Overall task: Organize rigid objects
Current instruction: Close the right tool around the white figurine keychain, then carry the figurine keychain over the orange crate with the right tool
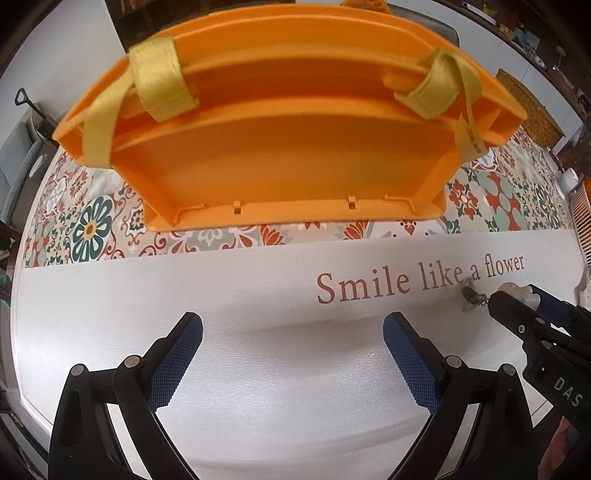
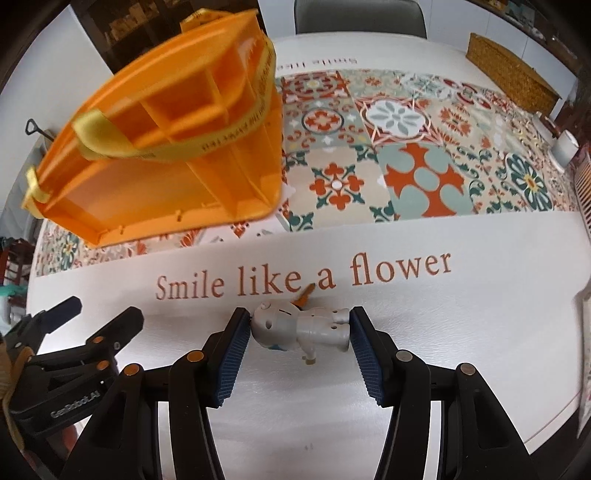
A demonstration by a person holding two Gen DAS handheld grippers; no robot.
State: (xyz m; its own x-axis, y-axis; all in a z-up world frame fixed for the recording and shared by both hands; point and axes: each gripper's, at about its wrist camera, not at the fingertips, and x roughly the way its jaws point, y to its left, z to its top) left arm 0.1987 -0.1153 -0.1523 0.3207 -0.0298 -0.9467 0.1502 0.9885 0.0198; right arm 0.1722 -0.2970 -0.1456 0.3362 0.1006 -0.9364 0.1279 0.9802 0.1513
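A small grey-white toy figure (image 2: 295,328) with an orange nose lies sideways between the pads of my right gripper (image 2: 300,321), head at the left pad, feet at the right. The gripper is shut on it, just above the white tablecloth. In the left wrist view the right gripper (image 1: 519,297) shows at the right edge, with a dark chain piece (image 1: 471,294) hanging from the toy. My left gripper (image 1: 292,325) is open and has nothing in it; in the right wrist view the left gripper (image 2: 99,310) sits at the far left. An orange plastic basket (image 1: 288,155) with yellow straps (image 1: 162,81) stands beyond both grippers.
The tablecloth (image 2: 406,155) has a patterned tile middle and a white border printed "Smile like a flower". A wicker box (image 2: 509,70) and a white cup (image 2: 565,147) sit at the far right. A grey chair (image 2: 360,16) stands behind the table.
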